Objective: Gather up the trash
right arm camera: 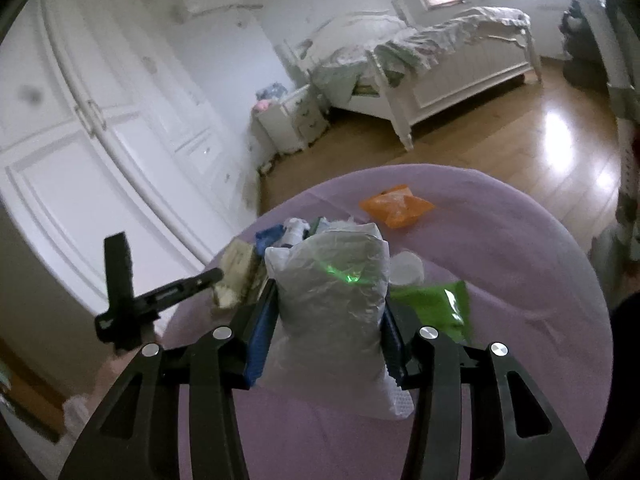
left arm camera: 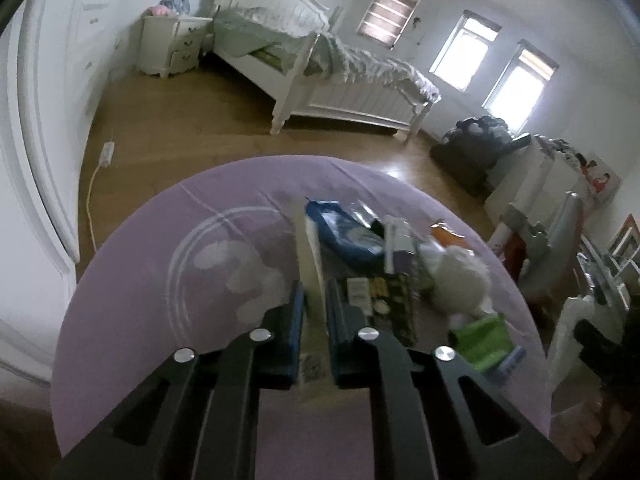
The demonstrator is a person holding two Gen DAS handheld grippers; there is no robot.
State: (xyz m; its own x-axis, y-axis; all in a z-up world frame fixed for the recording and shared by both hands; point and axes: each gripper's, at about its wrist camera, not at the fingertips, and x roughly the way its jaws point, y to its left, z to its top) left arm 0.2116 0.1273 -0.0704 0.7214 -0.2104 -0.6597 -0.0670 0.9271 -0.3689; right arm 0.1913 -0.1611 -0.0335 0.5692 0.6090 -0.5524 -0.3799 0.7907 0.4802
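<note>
White plastic bag [right arm camera: 332, 312] stands upright, long axis vertical, clamped in my right gripper [right arm camera: 330, 320]. My left gripper [left arm camera: 314, 320] pinches a thin pale card [left arm camera: 310, 256] edge-on, pointing away over the purple table [left arm camera: 160, 280].

The left wrist view looks forward along its black two-finger gripper [left arm camera: 314, 304], close above a round table under a lilac cloth [left arm camera: 160, 264], facing a white-framed bed [left arm camera: 320, 80] and bright windows [left arm camera: 492, 64] across the wooden floor. The right wrist view looks along its own gripper [right arm camera: 328, 320] from low over the same cloth [right arm camera: 500, 240], angled toward white wardrobe doors [right arm camera: 100, 120]. Both share the tabletop, an orange packet [right arm camera: 394, 204], a green packet [right arm camera: 436, 306] and the bed [right arm camera: 440, 60]
</note>
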